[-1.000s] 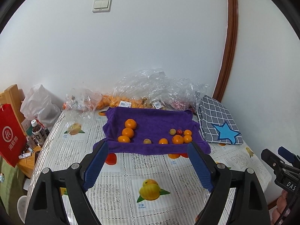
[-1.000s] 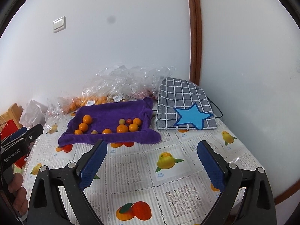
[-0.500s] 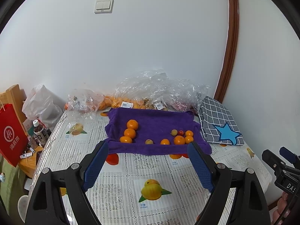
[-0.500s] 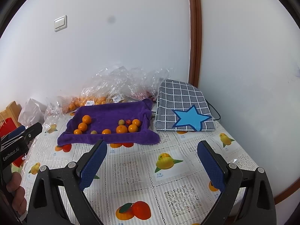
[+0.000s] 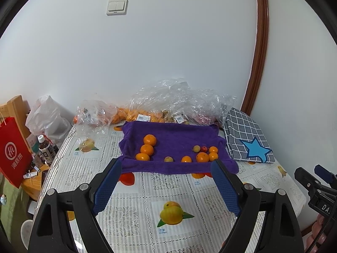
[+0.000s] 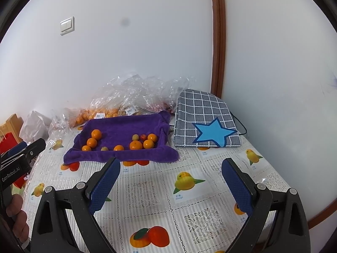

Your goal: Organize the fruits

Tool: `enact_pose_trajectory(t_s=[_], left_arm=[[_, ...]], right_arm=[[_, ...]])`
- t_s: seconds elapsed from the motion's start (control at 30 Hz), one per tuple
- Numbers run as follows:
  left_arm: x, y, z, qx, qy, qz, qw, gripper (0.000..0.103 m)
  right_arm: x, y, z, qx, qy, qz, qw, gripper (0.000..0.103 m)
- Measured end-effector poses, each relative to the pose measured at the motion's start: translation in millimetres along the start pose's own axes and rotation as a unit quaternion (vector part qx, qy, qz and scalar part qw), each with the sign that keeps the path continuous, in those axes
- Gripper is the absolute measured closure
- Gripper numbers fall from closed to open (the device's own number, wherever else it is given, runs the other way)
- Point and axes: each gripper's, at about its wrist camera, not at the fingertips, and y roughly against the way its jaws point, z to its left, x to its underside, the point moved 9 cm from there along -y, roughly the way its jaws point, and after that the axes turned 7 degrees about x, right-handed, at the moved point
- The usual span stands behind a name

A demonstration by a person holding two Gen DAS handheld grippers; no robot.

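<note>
While both the left gripper (image 5: 166, 168) and right gripper (image 6: 170, 166) hang spread and empty, round oranges (image 5: 146, 149) could roll off the rumpled purple towel (image 5: 179, 135) if nudged.

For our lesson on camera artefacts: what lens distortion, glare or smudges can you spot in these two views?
Left wrist view: the fisheye lens bows the brown wooden door trim into a curve, corners are black, and the crinkled clear plastic bags show glare. Right wrist view: same curved edges, plus a dark blurry spot on the white wall, maybe lens dirt.
</note>
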Motion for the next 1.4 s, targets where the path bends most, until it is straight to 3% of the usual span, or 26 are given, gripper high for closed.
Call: enact_pose_trajectory(t_s=[1.4], left_arm=[[-5.6, 4.7, 5.0, -0.004, -0.003, -0.004, 1.0000, 0.016]], right_arm=[[-1.3, 5.5, 2.0, 0.004, 0.005, -0.007, 1.000, 0.007]])
